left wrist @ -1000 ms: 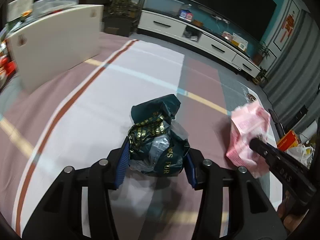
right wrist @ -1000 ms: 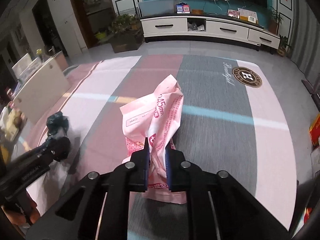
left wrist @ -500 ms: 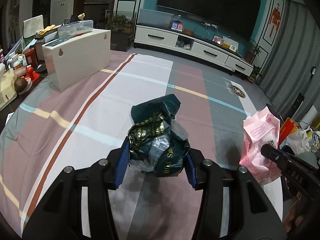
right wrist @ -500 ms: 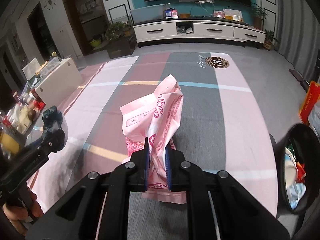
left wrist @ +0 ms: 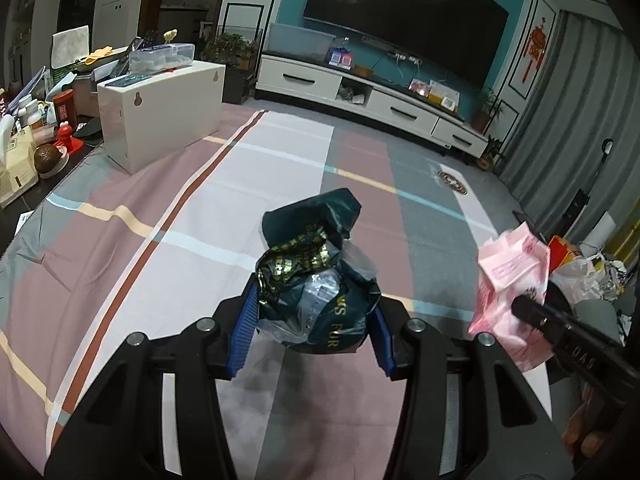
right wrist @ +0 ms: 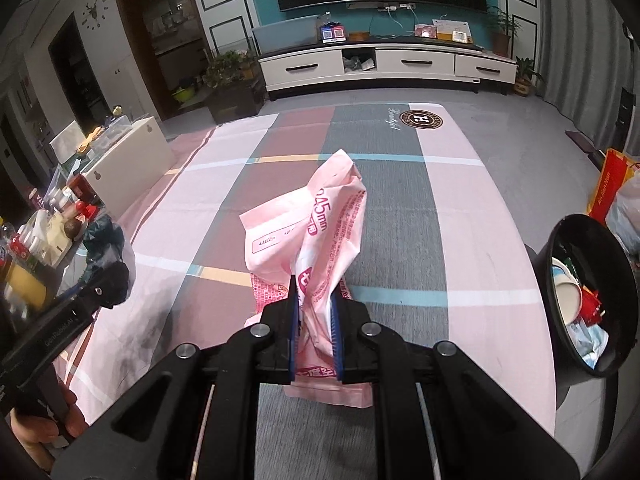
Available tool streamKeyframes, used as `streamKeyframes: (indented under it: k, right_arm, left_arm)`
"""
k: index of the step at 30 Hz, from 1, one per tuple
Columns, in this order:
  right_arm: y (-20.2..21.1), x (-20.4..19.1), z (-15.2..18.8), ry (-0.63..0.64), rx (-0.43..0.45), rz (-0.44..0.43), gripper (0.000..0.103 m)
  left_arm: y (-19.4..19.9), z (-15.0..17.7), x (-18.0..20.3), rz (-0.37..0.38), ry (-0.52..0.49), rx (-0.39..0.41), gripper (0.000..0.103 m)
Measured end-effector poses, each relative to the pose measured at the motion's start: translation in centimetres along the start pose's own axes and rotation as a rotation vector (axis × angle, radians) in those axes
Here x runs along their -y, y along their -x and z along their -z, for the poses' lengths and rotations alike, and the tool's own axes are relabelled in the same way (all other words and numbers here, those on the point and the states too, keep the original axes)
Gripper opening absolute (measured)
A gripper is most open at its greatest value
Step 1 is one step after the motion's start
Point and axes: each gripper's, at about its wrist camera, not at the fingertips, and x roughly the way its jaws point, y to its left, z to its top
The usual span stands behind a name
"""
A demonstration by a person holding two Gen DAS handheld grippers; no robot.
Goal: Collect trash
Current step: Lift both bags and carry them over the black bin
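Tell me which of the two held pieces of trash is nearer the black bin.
The pink wrapper, clamped in the right gripper; the black trash bin sits just to its right. The dark green wrapper is in the left gripper, on the far side.

Ahead of both my tools the striped cloth (right wrist: 400, 216) lies broad and bare, open room to pass. On my left a white box (left wrist: 160, 110) and cluttered bottles (right wrist: 48, 232) wall that edge. On my right a black bin (right wrist: 580, 300) stands at the cloth's edge, bags (left wrist: 584, 276) piled beyond it.
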Motion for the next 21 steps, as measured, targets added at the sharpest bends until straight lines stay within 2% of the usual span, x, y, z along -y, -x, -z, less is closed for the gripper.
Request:
streamKeyframes:
  k: [21]
  right_arm:
    - [3.5,0.8,0.8,-0.016,0.049,0.071,0.014]
  left_arm:
    - [2.9,-0.1,2.9,0.061,-0.075,0.075,0.051]
